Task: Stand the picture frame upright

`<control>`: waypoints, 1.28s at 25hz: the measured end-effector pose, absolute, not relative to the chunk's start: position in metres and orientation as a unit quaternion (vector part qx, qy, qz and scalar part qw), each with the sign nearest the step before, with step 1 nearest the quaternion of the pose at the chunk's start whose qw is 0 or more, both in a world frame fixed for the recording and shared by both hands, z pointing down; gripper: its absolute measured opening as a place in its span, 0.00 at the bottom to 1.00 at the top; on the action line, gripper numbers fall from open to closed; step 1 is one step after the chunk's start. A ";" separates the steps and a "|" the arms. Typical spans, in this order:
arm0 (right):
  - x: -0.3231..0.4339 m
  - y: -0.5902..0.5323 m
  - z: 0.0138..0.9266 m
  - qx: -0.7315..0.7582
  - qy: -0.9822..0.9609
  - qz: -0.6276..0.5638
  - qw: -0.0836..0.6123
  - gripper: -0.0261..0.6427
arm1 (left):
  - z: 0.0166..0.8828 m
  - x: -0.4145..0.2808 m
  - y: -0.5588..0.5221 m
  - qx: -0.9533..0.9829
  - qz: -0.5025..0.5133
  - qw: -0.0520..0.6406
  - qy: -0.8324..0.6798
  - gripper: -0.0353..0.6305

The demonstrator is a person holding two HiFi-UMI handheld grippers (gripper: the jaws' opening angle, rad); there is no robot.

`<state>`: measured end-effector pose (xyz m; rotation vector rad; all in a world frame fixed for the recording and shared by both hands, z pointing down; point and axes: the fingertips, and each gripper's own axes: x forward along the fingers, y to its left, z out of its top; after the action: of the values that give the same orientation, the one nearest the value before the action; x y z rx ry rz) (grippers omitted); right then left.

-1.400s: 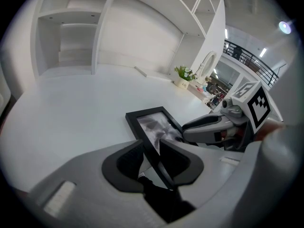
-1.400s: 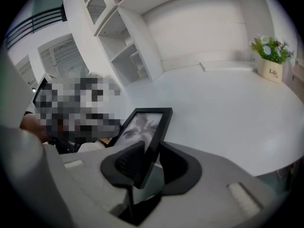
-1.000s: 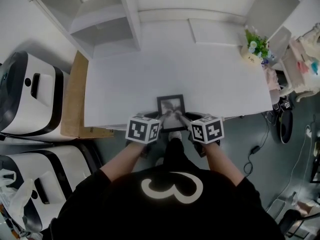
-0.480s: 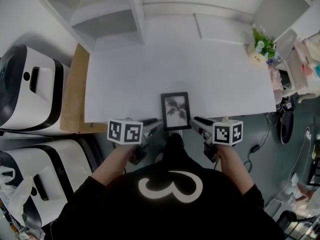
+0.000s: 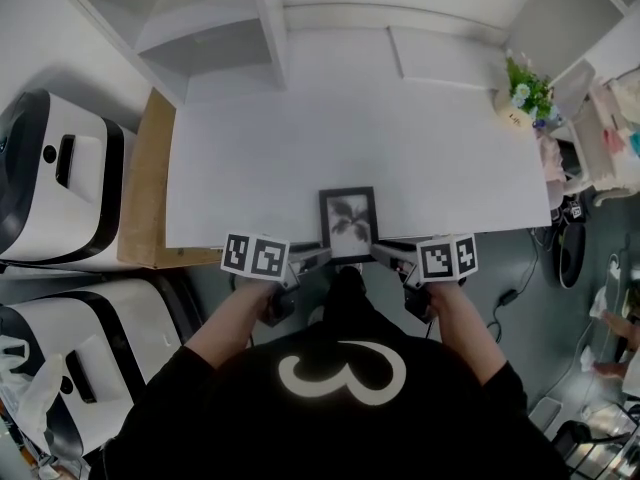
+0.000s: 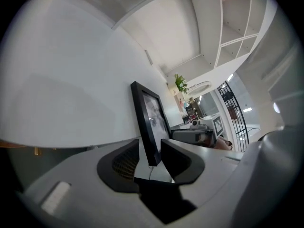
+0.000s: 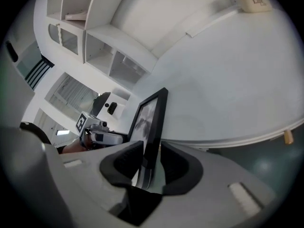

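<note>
Black picture frame [image 5: 349, 223] stands upright at the near edge of the white table [image 5: 250, 158], its sides between my left gripper [image 6: 149, 144] and right gripper [image 7: 151, 145], both just spread clear, I reckon to let it stand alone.

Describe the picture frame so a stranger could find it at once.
Find the big white table. The picture frame stands at the middle of its near edge. Its black border and grey print are unlike the green potted plant far right.
</note>
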<state>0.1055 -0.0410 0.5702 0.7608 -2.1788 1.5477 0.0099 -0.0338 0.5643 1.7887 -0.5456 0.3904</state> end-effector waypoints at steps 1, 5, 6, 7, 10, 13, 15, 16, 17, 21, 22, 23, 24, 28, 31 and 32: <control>0.105 -0.042 0.570 0.267 -0.770 0.550 0.179 0.22 | 0.566 0.011 -0.034 0.763 0.168 0.580 -0.232 0.25; 0.103 -0.042 0.571 0.256 -0.771 0.555 0.178 0.20 | 0.572 0.015 -0.036 0.756 0.165 0.591 -0.228 0.25; 0.103 -0.042 0.571 0.253 -0.772 0.556 0.179 0.20 | 0.573 0.016 -0.037 0.754 0.163 0.593 -0.228 0.24; 0.104 -0.042 0.572 0.251 -0.772 0.556 0.181 0.20 | 0.573 0.017 -0.037 0.753 0.162 0.596 -0.227 0.24; 0.104 -0.042 0.572 0.248 -0.774 0.551 0.190 0.20 | 0.574 0.020 -0.036 0.753 0.166 0.596 -0.222 0.22; 0.104 -0.040 0.573 0.245 -0.778 0.540 0.206 0.20 | 0.574 0.020 -0.033 0.757 0.176 0.592 -0.214 0.22; 0.102 -0.039 0.570 0.244 -0.783 0.529 0.217 0.20 | 0.571 0.019 -0.032 0.762 0.184 0.584 -0.210 0.22; 0.102 -0.040 0.568 0.245 -0.787 0.520 0.222 0.20 | 0.569 0.019 -0.032 0.766 0.188 0.578 -0.210 0.22; 0.102 -0.042 0.566 0.246 -0.792 0.510 0.227 0.20 | 0.566 0.018 -0.033 0.770 0.192 0.571 -0.209 0.22; 0.098 -0.055 0.549 0.246 -0.813 0.473 0.235 0.20 | 0.550 0.016 -0.046 0.794 0.200 0.533 -0.213 0.22; 0.097 -0.061 0.545 0.249 -0.818 0.461 0.238 0.20 | 0.544 0.016 -0.051 0.801 0.200 0.521 -0.216 0.22; 0.096 -0.067 0.542 0.252 -0.823 0.449 0.241 0.20 | 0.539 0.015 -0.058 0.808 0.202 0.507 -0.221 0.22; 0.096 -0.074 0.539 0.257 -0.828 0.435 0.245 0.20 | 0.534 0.015 -0.065 0.816 0.206 0.491 -0.226 0.22; 0.096 -0.105 0.525 0.274 -0.845 0.378 0.260 0.20 | 0.518 0.014 -0.099 0.845 0.227 0.418 -0.243 0.22; 0.096 -0.131 0.513 0.280 -0.856 0.344 0.265 0.20 | 0.508 0.013 -0.123 0.857 0.237 0.387 -0.245 0.22; 0.095 -0.139 0.509 0.281 -0.860 0.334 0.265 0.20 | 0.506 0.013 -0.131 0.860 0.237 0.379 -0.247 0.22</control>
<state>0.0951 -0.1393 0.5087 0.7596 -2.3233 0.9011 0.0129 -0.1307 0.5055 2.1969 -0.6311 0.6066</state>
